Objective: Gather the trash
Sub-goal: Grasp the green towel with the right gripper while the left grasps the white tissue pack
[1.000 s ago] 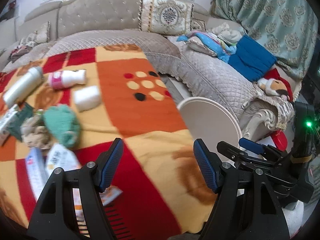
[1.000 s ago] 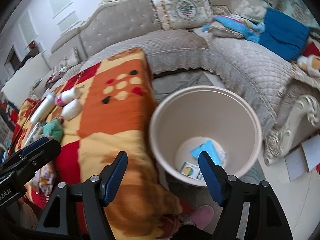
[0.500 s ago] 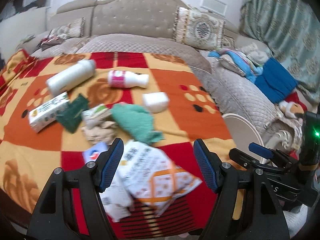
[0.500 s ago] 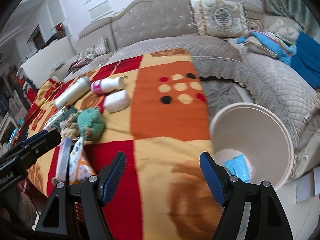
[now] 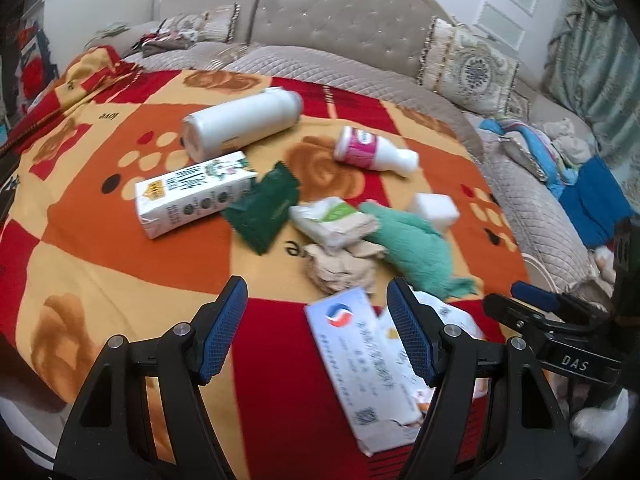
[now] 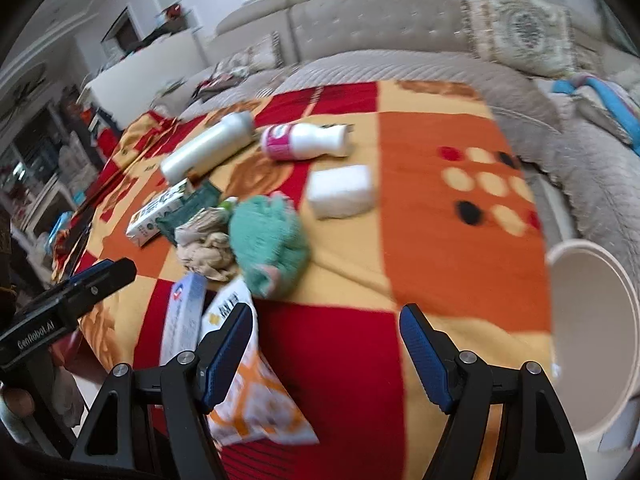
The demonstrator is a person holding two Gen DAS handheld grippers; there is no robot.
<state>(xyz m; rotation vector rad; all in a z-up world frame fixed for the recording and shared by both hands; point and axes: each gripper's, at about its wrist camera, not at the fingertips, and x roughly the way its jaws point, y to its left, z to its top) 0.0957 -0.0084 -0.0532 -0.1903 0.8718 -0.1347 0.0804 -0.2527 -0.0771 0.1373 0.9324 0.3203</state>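
Left hand-held gripper (image 5: 316, 334): jaws spread, empty, over the flat card box (image 5: 360, 364)
Right hand-held gripper (image 6: 326, 354): spread, empty, beside the printed pouch (image 6: 256, 392)
Trash: bottles, carton (image 5: 192, 192), tissue wad (image 5: 340, 268) heaped mid-blanket
Bin (image 6: 596, 340): off the blanket's right edge
Risk: thin box may slip from a shallow pinch
Surface: soft checked blanket (image 5: 100, 248); sofa behind
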